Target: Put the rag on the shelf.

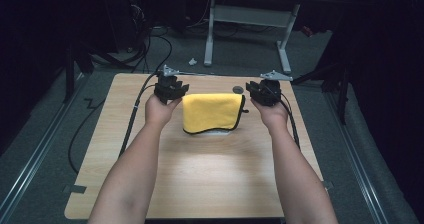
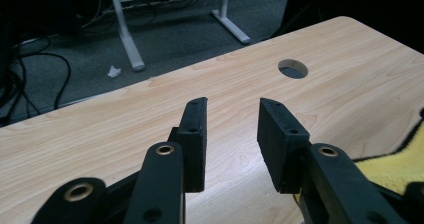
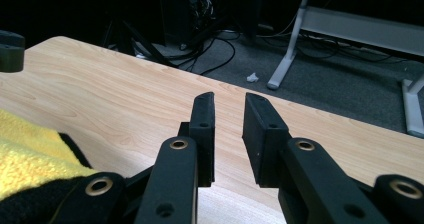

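A folded yellow cloth [image 1: 212,112] with a black hem lies on the wooden table [image 1: 200,174], a little behind its middle. My left gripper [image 1: 172,90] sits just left of the cloth's far left corner, and my right gripper [image 1: 261,92] just right of its far right corner. The left gripper [image 2: 231,121] stands open over bare wood with nothing between its pads; a yellow corner of the cloth [image 2: 395,164] lies at its right. The right gripper [image 3: 229,116] is also open with a narrower gap and empty; the cloth [image 3: 30,154] lies at its left.
A round cable hole [image 1: 238,89] sits in the table near the far edge, behind the cloth. Black cables [image 1: 135,114] trail off the table's left side. A white desk frame [image 1: 250,29] stands on the floor beyond, with a scrap of paper [image 1: 192,61] nearby.
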